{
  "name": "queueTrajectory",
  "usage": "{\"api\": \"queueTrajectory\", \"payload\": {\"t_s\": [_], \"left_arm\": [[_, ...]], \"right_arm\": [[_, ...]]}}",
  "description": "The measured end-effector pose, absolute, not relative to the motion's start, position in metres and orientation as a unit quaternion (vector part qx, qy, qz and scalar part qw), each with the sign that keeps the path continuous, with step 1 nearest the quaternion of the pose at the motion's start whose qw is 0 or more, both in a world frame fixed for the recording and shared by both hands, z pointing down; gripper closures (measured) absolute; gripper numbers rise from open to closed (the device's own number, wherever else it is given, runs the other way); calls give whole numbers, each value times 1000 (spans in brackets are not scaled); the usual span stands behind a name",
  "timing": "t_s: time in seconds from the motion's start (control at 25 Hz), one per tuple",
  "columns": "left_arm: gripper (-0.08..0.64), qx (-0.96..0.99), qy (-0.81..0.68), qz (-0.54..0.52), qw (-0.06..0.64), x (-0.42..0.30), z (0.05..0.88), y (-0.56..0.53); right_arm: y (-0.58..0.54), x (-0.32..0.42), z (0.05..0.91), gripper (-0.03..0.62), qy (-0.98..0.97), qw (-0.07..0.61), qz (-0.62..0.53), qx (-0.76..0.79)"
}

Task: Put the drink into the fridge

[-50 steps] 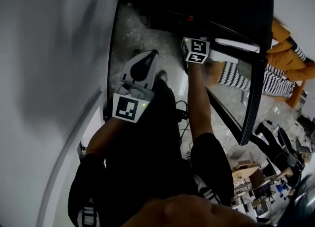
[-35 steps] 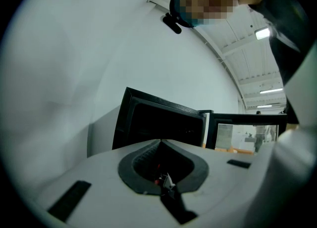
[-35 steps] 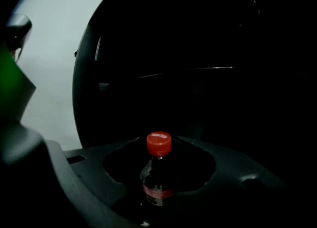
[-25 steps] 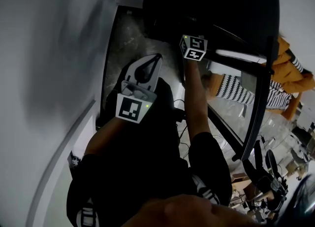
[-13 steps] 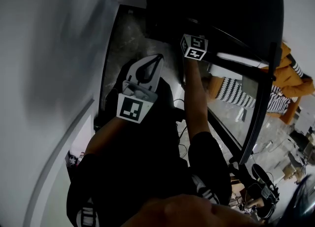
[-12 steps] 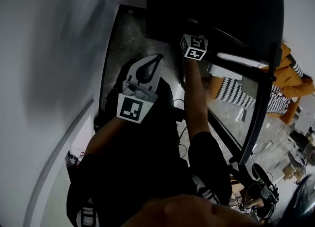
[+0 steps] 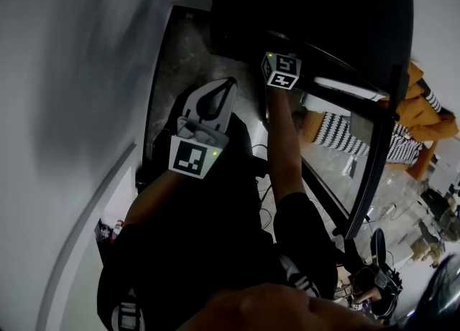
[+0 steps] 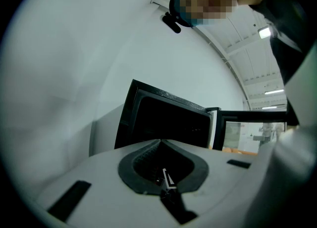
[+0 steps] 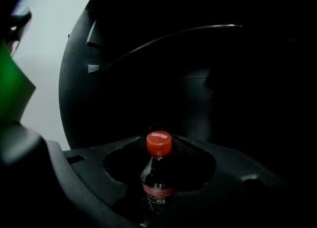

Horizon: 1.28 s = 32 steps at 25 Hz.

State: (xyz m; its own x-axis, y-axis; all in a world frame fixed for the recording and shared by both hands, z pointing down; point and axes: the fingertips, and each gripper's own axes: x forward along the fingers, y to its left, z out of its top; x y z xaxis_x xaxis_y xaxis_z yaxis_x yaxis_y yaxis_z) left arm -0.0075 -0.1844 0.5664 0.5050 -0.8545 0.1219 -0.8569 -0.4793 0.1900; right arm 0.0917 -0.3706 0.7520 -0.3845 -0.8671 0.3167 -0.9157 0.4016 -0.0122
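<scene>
Dark open fridge ahead, upper centre: drink upright, cap up, clamped in right gripper facing the cavity; left gripper closed empty, lower left, farther off.

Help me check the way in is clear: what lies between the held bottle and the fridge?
Nothing shows between them. In the right gripper view the bottle faces the open fridge directly, though its inside is very dark.

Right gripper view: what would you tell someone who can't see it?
A dark drink bottle with a red cap stands upright, gripped between the jaws. Behind it is the black fridge, very dim, with a pale wall at the left.
</scene>
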Motion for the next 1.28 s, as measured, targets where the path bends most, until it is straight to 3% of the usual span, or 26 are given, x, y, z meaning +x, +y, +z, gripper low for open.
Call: {"api": "queueTrajectory", "payload": {"t_s": [0.24,0.64,1.28], "left_arm": [[555,860,-496,7,116,-5,565,-185],[555,858,-497,11,130,-9,556,-186],[555,850,-507,5,144,-2,503,-166]], "right_arm": [[-371,96,757,445,-823,137,101,542],[-369,99,753,374,-820,145,105,543],[-328,106,710,370,-807,150,148,552]]}}
